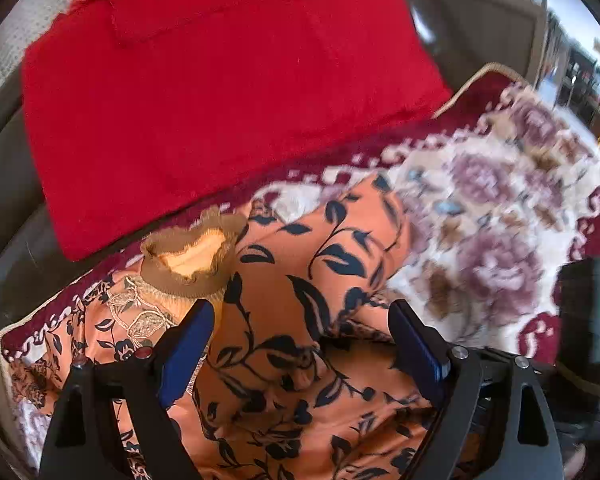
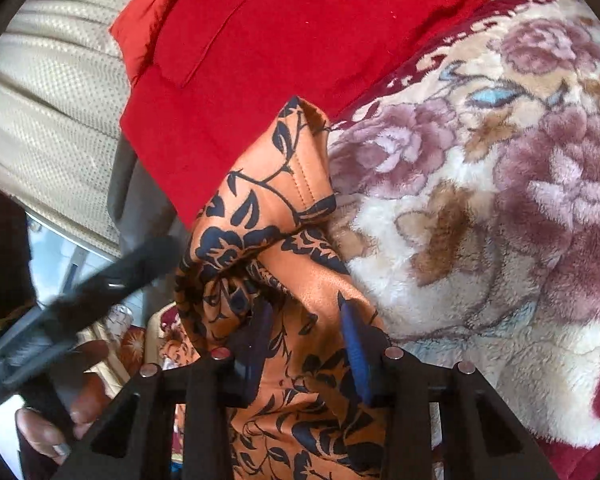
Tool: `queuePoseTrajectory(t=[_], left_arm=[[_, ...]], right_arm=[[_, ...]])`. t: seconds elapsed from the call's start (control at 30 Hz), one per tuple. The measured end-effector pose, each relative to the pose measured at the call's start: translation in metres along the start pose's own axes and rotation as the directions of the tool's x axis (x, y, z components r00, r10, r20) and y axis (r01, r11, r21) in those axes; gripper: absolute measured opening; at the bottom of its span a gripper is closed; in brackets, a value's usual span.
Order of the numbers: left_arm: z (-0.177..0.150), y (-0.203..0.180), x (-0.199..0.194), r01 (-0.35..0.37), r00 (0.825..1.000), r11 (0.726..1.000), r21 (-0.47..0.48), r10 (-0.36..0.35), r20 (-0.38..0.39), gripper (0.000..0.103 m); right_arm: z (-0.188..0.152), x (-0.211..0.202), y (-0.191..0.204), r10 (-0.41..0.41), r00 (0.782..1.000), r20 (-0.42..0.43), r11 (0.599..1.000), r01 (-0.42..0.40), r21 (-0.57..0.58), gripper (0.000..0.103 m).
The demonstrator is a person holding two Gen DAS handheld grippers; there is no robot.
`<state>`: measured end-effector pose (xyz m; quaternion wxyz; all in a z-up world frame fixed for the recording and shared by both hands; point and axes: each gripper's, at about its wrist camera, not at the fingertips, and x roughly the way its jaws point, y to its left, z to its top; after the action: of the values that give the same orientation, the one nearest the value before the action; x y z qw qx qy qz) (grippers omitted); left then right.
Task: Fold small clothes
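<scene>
The left gripper [image 1: 300,320] is hanging wide open above the orange dress [image 1: 300,380], gripping nothing. The right gripper [image 2: 306,320] is pinching a bunched fold of it, with the red cloth [image 2: 300,40] lying beyond.

The floral blanket [image 2: 480,208] lies bare from twelve round to four o'clock of the orange leaf-print garment [image 2: 284,216], soft, flat and open to a pass. At eleven o'clock the red cushion [image 2: 300,40] rises as a block, its lower edge touching the garment's cuff. At nine o'clock the left hand-held gripper [image 2: 100,284] and the hand [image 2: 52,420] holding it crowd the way.
</scene>
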<state>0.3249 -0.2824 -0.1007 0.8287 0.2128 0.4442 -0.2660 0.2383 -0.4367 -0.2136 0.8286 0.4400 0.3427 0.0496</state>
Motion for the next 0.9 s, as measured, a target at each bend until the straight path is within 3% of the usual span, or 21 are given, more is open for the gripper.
queuePoseTrajectory(t=[0.03,0.07,0.1,0.2,0.3,0.47,0.57,0.73,0.83,0.9], left_arm=[[0.003,0.004,0.009,0.017,0.999,1.000,-0.021,-0.018,-0.033,0.088],[0.005,0.007,0.016,0.031,0.998,0.999,-0.042,-0.033,-0.057,0.077],[0.006,0.011,0.022,0.043,0.996,0.997,-0.062,-0.047,-0.081,0.060],[0.007,0.022,0.033,0.067,0.989,0.993,-0.096,-0.079,-0.127,0.031],[0.002,0.033,0.024,0.094,0.990,0.989,-0.112,-0.105,-0.098,0.018],[-0.015,0.095,-0.017,0.111,0.994,0.953,-0.281,-0.109,0.021,0.017],[-0.042,0.152,-0.039,0.108,0.994,0.910,-0.401,-0.092,0.058,0.021],[-0.117,0.248,-0.053,-0.039,0.999,0.787,-0.616,0.046,-0.003,0.023],[-0.167,0.284,-0.056,-0.056,0.998,0.699,-0.712,0.045,-0.034,0.023],[-0.184,0.294,-0.052,-0.040,0.999,0.661,-0.749,0.009,-0.045,0.025]], right_arm=[[0.000,0.000,-0.001,0.004,1.000,0.000,1.000,-0.004,0.004,0.040],[0.001,0.001,-0.001,0.005,1.000,0.001,1.000,-0.005,0.002,0.040],[0.001,0.002,0.000,0.002,1.000,0.002,1.000,-0.002,-0.005,0.040],[-0.001,0.002,-0.001,0.000,1.000,0.007,1.000,0.000,-0.018,0.040],[-0.004,-0.001,-0.001,0.003,1.000,0.010,1.000,-0.003,-0.021,0.040],[-0.008,-0.003,0.004,-0.017,1.000,0.021,0.999,0.017,-0.034,0.040],[-0.009,-0.003,0.007,-0.030,0.999,0.027,0.999,0.031,-0.040,0.040],[-0.011,-0.003,0.009,-0.041,0.999,0.036,0.998,0.042,-0.037,0.040],[-0.012,-0.003,0.011,-0.051,0.998,0.045,0.998,0.053,-0.034,0.040],[-0.012,-0.002,0.013,-0.061,0.997,0.049,0.997,0.063,-0.034,0.041]])
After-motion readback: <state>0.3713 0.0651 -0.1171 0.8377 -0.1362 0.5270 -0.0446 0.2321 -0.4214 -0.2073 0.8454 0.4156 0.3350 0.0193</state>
